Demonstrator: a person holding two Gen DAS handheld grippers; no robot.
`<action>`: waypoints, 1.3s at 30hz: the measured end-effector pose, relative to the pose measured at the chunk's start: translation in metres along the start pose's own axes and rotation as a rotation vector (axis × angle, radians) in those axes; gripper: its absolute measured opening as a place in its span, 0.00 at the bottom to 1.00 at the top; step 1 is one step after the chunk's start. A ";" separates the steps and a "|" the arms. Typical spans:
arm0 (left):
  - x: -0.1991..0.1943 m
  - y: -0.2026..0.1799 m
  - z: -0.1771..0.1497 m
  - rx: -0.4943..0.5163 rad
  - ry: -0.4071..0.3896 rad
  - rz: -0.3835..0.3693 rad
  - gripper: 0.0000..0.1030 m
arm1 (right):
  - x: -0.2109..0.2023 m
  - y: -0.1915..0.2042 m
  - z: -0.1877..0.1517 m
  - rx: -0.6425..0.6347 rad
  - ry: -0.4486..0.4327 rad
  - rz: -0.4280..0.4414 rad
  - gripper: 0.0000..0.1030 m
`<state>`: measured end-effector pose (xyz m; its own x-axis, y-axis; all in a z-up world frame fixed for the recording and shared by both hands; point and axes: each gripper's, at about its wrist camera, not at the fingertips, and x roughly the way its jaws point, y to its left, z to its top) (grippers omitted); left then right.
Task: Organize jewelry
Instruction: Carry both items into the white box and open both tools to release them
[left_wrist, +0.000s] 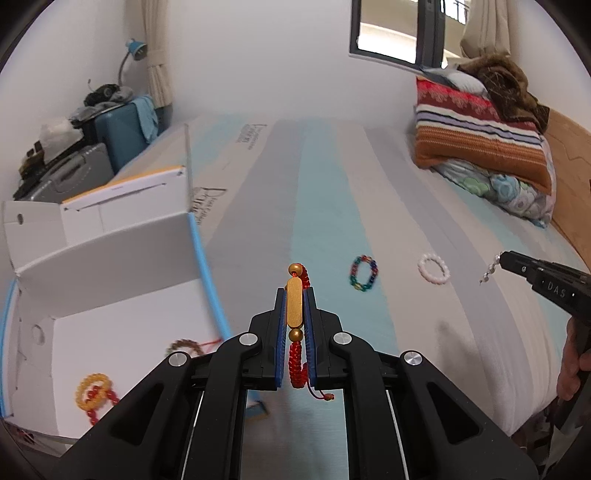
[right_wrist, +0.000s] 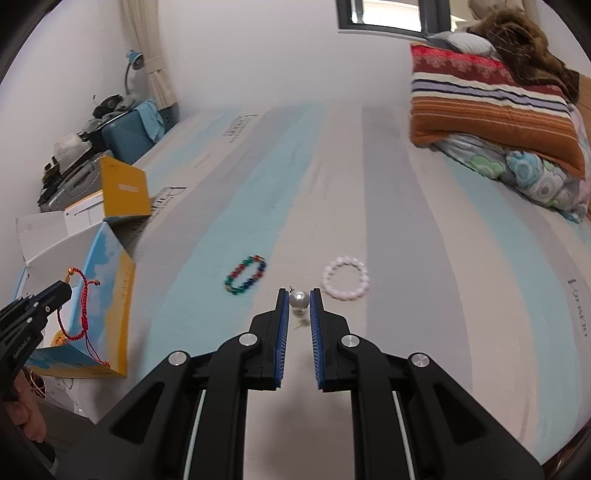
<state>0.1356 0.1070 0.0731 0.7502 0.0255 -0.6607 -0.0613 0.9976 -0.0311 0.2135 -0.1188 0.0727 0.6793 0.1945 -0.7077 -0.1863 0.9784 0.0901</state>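
Observation:
My left gripper (left_wrist: 294, 295) is shut on a red cord bracelet (left_wrist: 295, 310) with a gold bar and gold beads, held above the striped bed beside the open white box (left_wrist: 110, 288). The same bracelet (right_wrist: 75, 306) dangles from that gripper in the right wrist view. My right gripper (right_wrist: 299, 295) is shut on a pearl strand (right_wrist: 299, 300); its beads (left_wrist: 489, 271) hang from the tips at the right in the left wrist view. A multicoloured bead bracelet (right_wrist: 244, 275) and a pale pink bead bracelet (right_wrist: 345, 277) lie on the bed ahead.
Inside the box lie a yellow bead bracelet (left_wrist: 92, 391), a red one (left_wrist: 98, 406) and a brown one (left_wrist: 184, 345). Folded blankets and pillows (right_wrist: 491, 122) are stacked at the far right. A blue suitcase (left_wrist: 122, 133) and clutter stand beyond the bed's left edge.

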 end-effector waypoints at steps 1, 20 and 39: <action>-0.003 0.004 0.001 -0.006 -0.005 0.005 0.08 | 0.000 0.004 0.002 -0.005 -0.001 0.004 0.11; -0.064 0.125 -0.005 -0.129 -0.057 0.170 0.08 | -0.006 0.171 0.020 -0.185 -0.038 0.161 0.11; -0.064 0.230 -0.052 -0.233 0.028 0.294 0.08 | 0.015 0.313 -0.012 -0.334 0.021 0.278 0.11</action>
<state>0.0388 0.3312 0.0691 0.6605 0.3035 -0.6868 -0.4221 0.9066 -0.0052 0.1568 0.1893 0.0814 0.5567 0.4427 -0.7029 -0.5823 0.8114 0.0498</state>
